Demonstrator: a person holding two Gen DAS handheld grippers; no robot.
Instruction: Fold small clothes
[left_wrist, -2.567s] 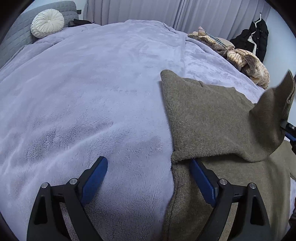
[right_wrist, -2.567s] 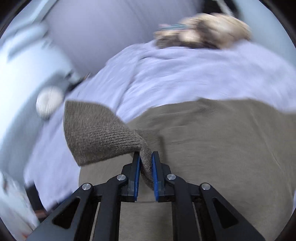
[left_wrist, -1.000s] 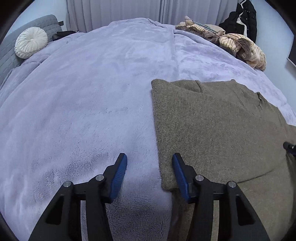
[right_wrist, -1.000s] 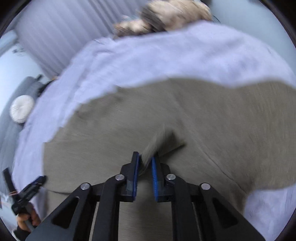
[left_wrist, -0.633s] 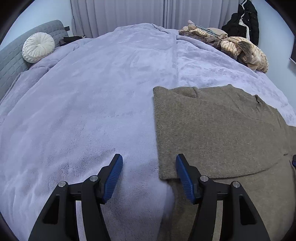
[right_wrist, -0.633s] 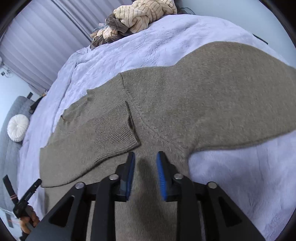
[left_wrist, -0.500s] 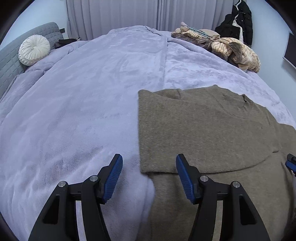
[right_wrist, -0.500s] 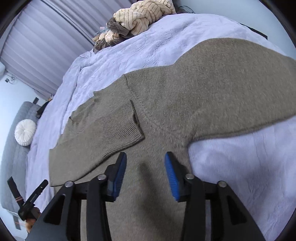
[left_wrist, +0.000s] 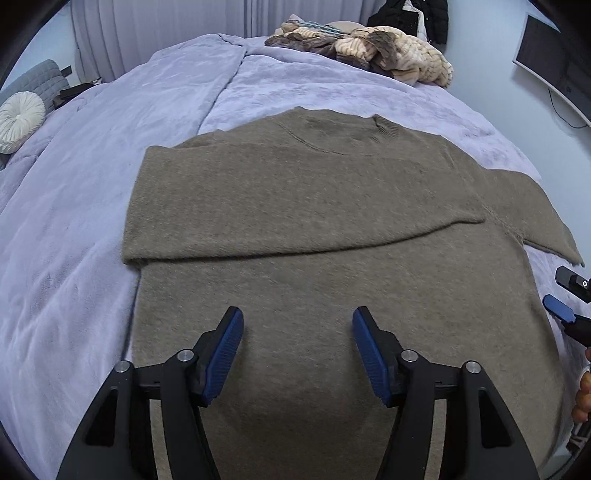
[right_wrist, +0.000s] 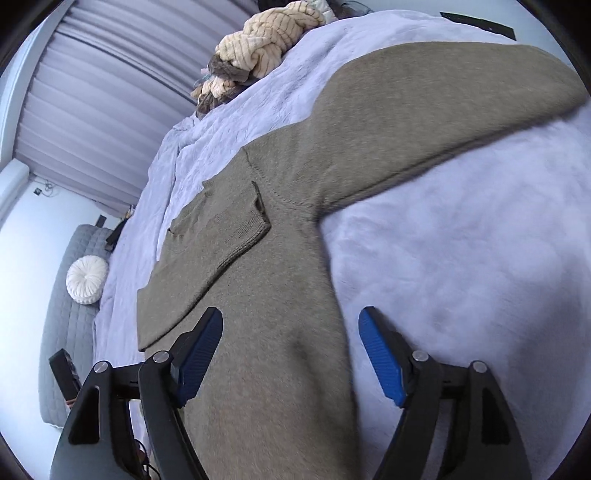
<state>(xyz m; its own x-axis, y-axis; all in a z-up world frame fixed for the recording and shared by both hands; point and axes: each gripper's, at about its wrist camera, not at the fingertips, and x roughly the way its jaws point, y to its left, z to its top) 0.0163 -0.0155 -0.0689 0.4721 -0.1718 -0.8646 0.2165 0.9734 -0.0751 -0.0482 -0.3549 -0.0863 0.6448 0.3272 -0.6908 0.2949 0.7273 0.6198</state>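
Lavender blanket (left_wrist: 92, 229) covers bed, grey curtains (right_wrist: 99, 110) behind. Brown sweater (left_wrist: 314, 229) lies flat, one sleeve folded across. Left gripper (left_wrist: 297, 350), right gripper (right_wrist: 290, 350) jaws just widened, holding nothing.

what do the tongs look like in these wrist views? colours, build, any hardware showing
Both match. The left tongs and the right tongs have black, angular plastic arms with triangular cutouts and silver screw heads at the pivots. Each finger carries a long blue pad with fine ribbing on its inner face. No cables or markings show on them. No sleeve shows in either view.
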